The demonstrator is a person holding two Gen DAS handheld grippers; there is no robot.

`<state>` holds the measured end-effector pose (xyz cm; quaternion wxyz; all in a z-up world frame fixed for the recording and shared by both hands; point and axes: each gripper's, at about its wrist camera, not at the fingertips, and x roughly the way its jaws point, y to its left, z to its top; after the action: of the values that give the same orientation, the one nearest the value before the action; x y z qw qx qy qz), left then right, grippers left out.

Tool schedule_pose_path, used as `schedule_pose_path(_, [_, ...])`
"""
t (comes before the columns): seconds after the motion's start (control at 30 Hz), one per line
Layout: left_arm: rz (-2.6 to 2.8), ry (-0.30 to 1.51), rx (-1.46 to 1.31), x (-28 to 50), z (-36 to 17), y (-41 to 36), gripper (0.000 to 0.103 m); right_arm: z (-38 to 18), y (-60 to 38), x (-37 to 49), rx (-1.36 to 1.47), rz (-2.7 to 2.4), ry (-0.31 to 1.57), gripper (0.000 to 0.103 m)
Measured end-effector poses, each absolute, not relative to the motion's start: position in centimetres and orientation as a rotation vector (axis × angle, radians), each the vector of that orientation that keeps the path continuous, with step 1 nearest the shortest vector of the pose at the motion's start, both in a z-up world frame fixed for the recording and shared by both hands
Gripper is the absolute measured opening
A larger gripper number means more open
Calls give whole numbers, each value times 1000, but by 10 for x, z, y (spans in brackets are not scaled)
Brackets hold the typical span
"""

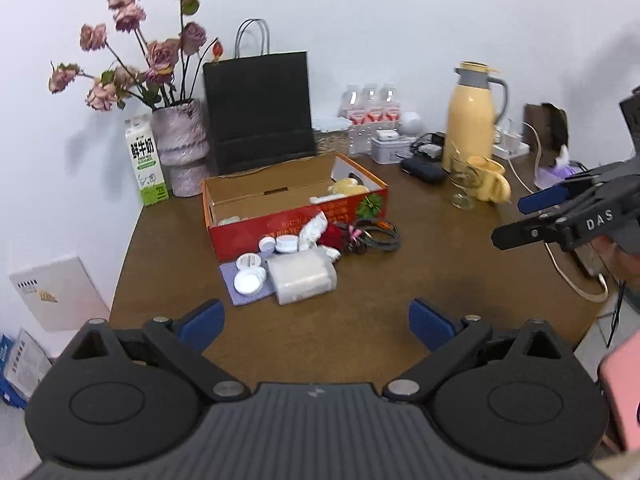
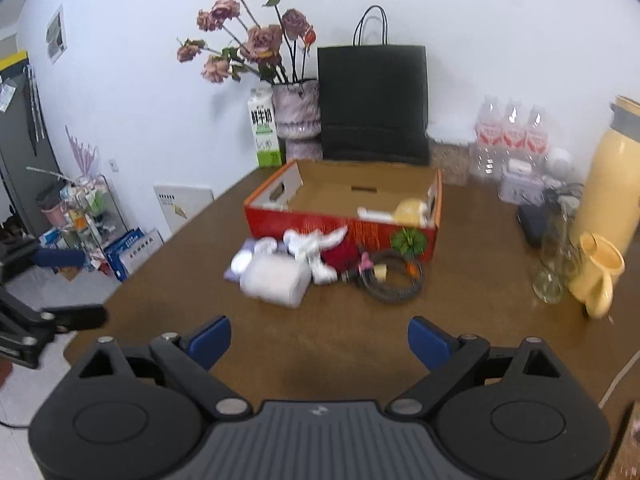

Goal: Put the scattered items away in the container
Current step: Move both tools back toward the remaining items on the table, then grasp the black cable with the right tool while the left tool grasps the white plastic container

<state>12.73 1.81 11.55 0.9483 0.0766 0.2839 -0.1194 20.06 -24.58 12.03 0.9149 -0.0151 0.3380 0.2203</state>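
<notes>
Both the left gripper (image 1: pixel 316 324) and right gripper (image 2: pixel 319 342) stood with jaws wide apart and empty over the worktop (image 1: pixel 400 276). At twelve o'clock the red box (image 1: pixel 296 210) held a few things, while jars (image 1: pixel 250 274), a plastic-wrapped pack (image 1: pixel 302 280), a white wrapper (image 1: pixel 312 232) and a coiled cable (image 1: pixel 378 236) lay just before it, so most tidying was left.

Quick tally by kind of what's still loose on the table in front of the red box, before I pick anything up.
White jars and lids: 4
Plastic-wrapped white pack: 1
White crumpled wrapper: 1
Purple cloth: 1
Coiled black cable: 1
Dark red item: 1
Total: 9, though the pile overlaps, so small pieces may be hidden.
</notes>
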Motion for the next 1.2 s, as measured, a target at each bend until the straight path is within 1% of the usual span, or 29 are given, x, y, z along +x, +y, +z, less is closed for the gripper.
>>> schedule_pose_path(0.1, [-261,577,170,106,97,17,103,99,-248,176,-17,446,695,98])
schedule_pose_path(0.17, [-270,599,154,100,74,17,103,81,-246,159,-14,450,664,98])
schedule_pose_path(0.23, [-309,669,133,101,47,18,103,61,-241,138,-33,429,577,98])
schedule_pose_path(0.33, [-258,759,21,115,18,29,103,32,-231,120,-82,405,523,98])
schedule_pose_path(0.43, [-247,816,-58,132,8,39,103,16,-227,121,-104,378,542,98])
schedule_pose_path(0.6, [-234,774,-18,165,11,30,103,7,-235,147,-84,326,581,98])
schedule_pose_path(0.67, [-232,744,-4,183,10,18,103,3,-241,163,-52,301,593,96])
schedule_pose_path(0.7, [-224,720,14,196,9,12,103,1,-242,172,-42,297,602,92])
schedule_pose_path(0.73, [-185,682,44,209,8,5,103,0,-242,182,-35,294,616,86])
schedule_pose_path(0.77, [-133,644,80,223,6,-3,103,0,-243,193,-31,291,626,82])
schedule_pose_path(0.8, [-106,620,110,235,4,-9,103,-1,-242,204,-29,285,630,75])
schedule_pose_path(0.83, [-88,597,130,251,3,-15,103,-2,-242,215,-30,277,631,71])
schedule_pose_path(0.87, [-81,590,129,262,2,-18,103,-2,-240,226,-34,274,625,69])
schedule_pose_path(0.9, [-77,592,118,275,2,-21,103,-2,-239,236,-40,269,616,68])
schedule_pose_path(1.03, [-76,592,110,313,-5,-33,103,-2,-235,280,-31,274,588,68])
schedule_pose_path(1.2, [-58,608,119,337,-18,-35,103,-8,-223,343,-2,335,610,68])
